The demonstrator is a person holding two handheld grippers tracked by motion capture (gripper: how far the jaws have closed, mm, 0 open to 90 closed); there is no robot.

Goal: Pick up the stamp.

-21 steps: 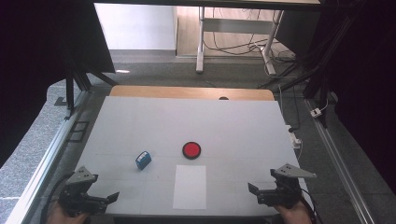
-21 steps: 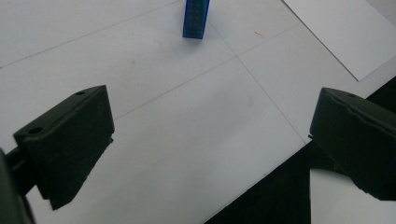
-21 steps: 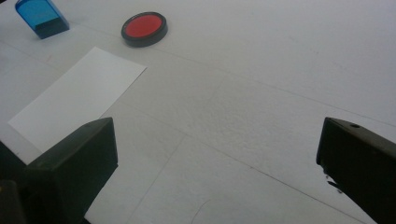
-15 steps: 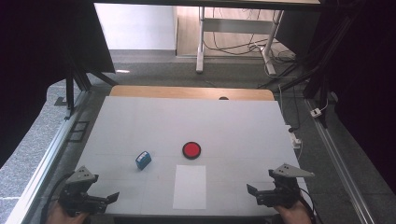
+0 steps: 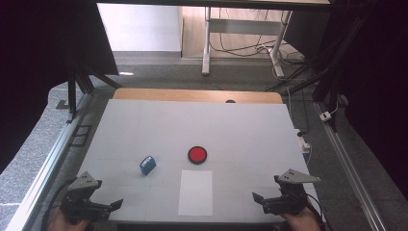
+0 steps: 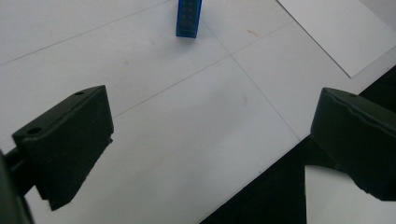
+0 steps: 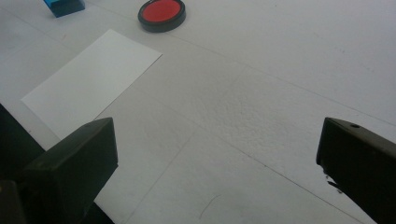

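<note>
Both grippers wait at the near tabletop (image 5: 240, 125) edge.
Left gripper (image 5: 111, 206) and right gripper (image 5: 260, 199) have jaws wide apart, empty; blue block (image 5: 147, 164), red disc (image 5: 197, 154) and white sheet (image 5: 196, 191) lie between them.

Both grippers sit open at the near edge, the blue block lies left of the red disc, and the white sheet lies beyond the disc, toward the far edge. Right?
Not quite. The white sheet lies nearer than the red disc, toward the person's edge, as the high view shows. The rest holds.

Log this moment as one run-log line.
left claw: open, empty | right claw: open, empty | blue block, red disc, paper sheet: untouched
</note>
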